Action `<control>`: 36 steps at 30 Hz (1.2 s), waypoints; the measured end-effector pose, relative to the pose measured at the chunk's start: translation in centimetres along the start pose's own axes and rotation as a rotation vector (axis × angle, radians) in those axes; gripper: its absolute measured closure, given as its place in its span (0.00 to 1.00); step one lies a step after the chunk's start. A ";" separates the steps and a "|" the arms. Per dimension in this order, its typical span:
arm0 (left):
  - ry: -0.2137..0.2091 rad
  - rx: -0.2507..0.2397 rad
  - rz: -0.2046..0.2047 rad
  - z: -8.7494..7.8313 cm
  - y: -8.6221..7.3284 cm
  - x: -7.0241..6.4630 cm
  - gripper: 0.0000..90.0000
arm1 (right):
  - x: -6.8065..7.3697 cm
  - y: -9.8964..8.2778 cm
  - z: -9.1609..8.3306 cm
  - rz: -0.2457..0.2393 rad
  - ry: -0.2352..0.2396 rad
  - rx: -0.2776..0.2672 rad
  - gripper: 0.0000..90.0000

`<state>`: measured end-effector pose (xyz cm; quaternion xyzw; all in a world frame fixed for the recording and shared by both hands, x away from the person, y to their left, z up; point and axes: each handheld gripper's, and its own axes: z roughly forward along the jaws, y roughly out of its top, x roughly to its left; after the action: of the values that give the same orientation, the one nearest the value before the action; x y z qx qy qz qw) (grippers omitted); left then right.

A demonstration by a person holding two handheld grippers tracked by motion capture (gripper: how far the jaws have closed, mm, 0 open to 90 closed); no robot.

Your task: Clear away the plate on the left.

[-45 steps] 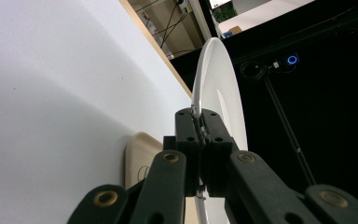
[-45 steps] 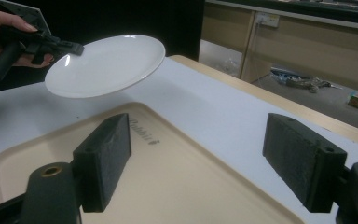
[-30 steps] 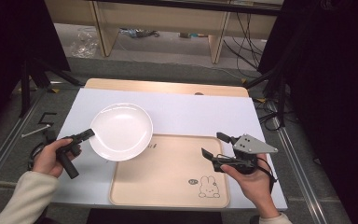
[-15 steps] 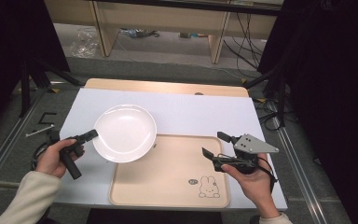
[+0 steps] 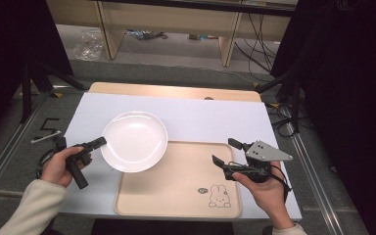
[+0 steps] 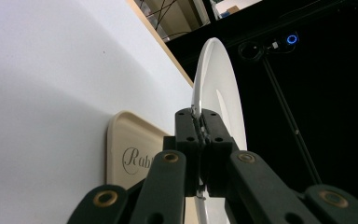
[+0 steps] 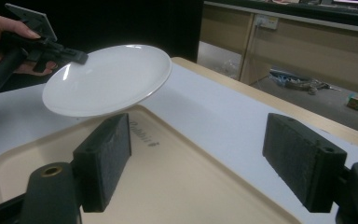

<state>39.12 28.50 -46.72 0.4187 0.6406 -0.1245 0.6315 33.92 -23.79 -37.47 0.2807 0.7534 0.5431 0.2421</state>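
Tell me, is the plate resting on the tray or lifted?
Lifted. The left hand-held gripper pinches the plate by its rim, and it hangs tilted above the tray corner, with a gap beneath.

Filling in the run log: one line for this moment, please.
left gripper: shut on plate rim, plate lifted | right gripper: open over tray

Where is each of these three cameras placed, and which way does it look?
High view: above the table, looking down; both forearms, left gripper, right gripper.
Left gripper view: along shut jaws pinching the white plate rim.
Right gripper view: between open jaws, across the beige tray toward the left hand.
All three views share plate and tray.
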 end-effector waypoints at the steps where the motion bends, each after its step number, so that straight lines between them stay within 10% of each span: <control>1: 0.000 0.003 0.003 0.1 -0.1 -0.1 0.96 | 0.0 0.0 0.0 0.001 0.001 0.001 0.27; 36: 0.017 0.047 0.002 1.7 -1.0 -0.5 0.96 | 0.0 0.1 -0.1 -0.003 0.002 0.000 0.27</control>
<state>39.56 26.54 -46.87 0.4351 0.6424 -0.1354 0.6162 33.85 -23.85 -37.33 0.2791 0.7541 0.5431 0.2420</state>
